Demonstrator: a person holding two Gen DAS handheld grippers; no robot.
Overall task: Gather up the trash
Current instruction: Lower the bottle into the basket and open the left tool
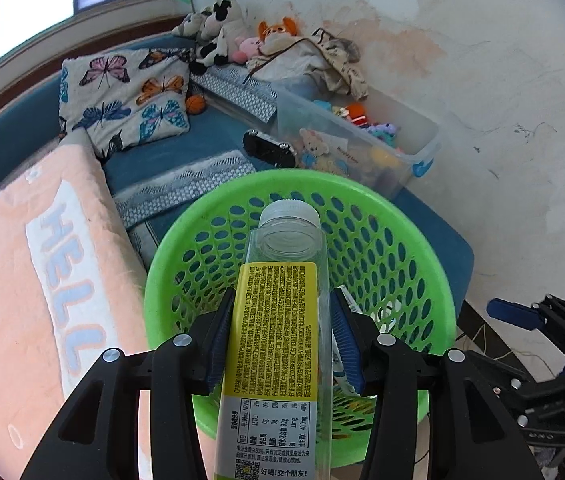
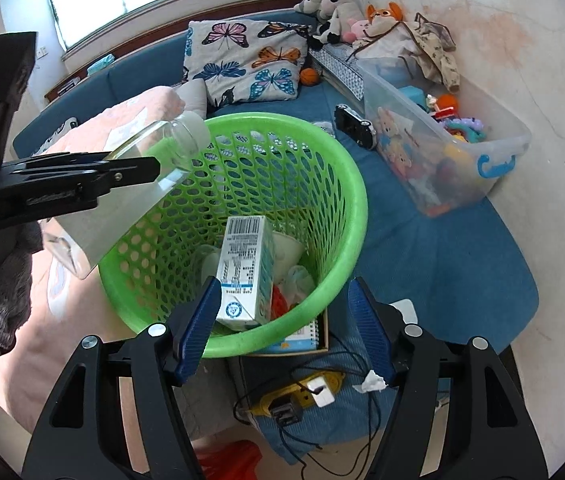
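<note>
Left tongs [image 1: 280, 338] pinch an empty clear juice bottle [image 1: 278, 320] with a yellow label, blue pads pressed on both its sides. The bottle is tilted, white cap end poking over the rim of the green mesh basket [image 1: 170, 256]; in the right wrist view its cap end hangs over the near-left rim, body not inside yet.

Basket sits on the blue couch cushion, beside the pink HELLO blanket [image 1: 42, 280]. Already in the basket: a milk carton [image 2: 246, 268] with barcode up, a white paper cup [image 2: 288, 248], some crumpled wrappers, something red under them, hard to tell what. So I'd say several pieces are collected and the bottle is the one in hand; next it needs dropping in.

Right tongs [image 2: 286, 328] are spread wide, holding nothing, hovering over the basket's near rim. Just by the right finger a small crumpled white tissue [image 2: 370, 382] lies on the cushion edge, near a yellow power strip [image 2: 302, 394] with cables; probably trash left to grab. Farther right a clear toy bin [image 2: 442, 152], not trash, I think.
</note>
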